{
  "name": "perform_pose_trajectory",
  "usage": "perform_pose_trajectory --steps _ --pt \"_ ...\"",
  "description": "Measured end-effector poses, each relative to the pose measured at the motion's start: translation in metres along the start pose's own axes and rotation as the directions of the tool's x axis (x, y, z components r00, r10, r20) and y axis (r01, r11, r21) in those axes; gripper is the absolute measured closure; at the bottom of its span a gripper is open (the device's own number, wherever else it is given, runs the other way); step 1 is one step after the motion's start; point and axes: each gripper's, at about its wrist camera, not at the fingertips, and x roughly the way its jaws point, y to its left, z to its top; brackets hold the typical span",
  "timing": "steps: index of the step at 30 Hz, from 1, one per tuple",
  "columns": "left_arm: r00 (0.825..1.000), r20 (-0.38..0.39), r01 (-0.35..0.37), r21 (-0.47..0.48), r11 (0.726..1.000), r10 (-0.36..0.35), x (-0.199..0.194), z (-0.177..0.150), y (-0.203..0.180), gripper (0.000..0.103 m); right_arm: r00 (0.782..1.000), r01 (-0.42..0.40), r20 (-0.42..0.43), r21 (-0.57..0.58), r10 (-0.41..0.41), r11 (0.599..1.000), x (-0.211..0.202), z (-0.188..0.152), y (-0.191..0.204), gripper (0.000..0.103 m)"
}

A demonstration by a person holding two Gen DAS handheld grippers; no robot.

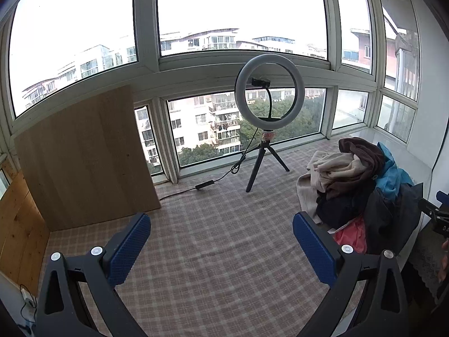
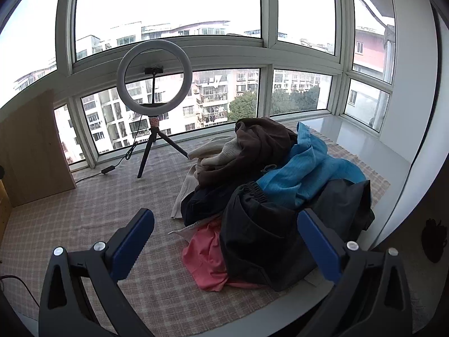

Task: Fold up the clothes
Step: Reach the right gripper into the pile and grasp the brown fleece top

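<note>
above checked surface (image 1: 213, 252) | left claw (image 1: 221, 224) gaping, empty | right claw (image 2: 226, 221) gaping, empty | clothes pile (image 2: 266, 185) unfolded

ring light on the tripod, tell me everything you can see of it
The ring light is a white circular hoop, unlit as far as it shows, upright and facing the room. A black stem runs up through its opening to a small black clamp. It sits on a short black three-legged tripod standing on the checked cloth by the window. A black cable with an inline controller trails leftward. The clothes pile lies to its right.
</note>
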Motion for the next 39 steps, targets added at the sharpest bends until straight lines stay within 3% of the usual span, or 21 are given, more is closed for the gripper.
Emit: perform_pose_trajectory --steps 7,13,20,23,26,36,37,39 --pt "0.999 -0.015 0.044 -0.001 0.999 -0.044 0.034 0.019 -0.04 0.001 0.995 0.101 -0.012 0.036 -0.101 0.994 0.033 0.017 -0.094 0.0" --pt "0.995 -0.06 0.085 0.04 0.996 -0.082 0.06 0.029 -0.085 0.001 0.994 0.092 -0.065 0.087 -0.087 0.992 0.073 0.033 -0.151 0.0" --pt "0.991 -0.083 0.106 0.071 0.992 -0.1 0.079 0.039 -0.123 0.002 0.997 0.013 -0.071 -0.02 -0.015 1.0 0.128 0.069 -0.138 0.0" --pt "0.989 -0.101 0.113 0.083 0.99 -0.104 0.088 0.043 -0.131 0.011 0.994 -0.048 -0.095 -0.025 0.045 0.999 0.164 0.089 -0.127 0.0" --pt "0.989 -0.122 0.099 0.096 0.99 -0.087 0.1 0.048 -0.135 0.011 0.989 -0.082 -0.13 -0.034 0.077 0.996 0.206 0.11 -0.116 0.0" --pt "0.983 -0.174 0.085 0.106 0.991 -0.065 0.144 0.053 -0.135 0.008 0.95 -0.179 -0.268 -0.054 0.158 0.982 0.284 0.131 -0.111 0.0" --pt "0.981 -0.183 0.084 0.107 0.991 -0.064 0.148 0.052 -0.134 0.008 0.945 -0.189 -0.282 -0.056 0.166 0.98 0.291 0.133 -0.11 0.001" --pt "0.978 -0.201 0.079 0.11 0.991 -0.056 0.158 0.048 -0.133 0.008 0.934 -0.208 -0.309 -0.058 0.181 0.976 0.307 0.137 -0.109 0.033"
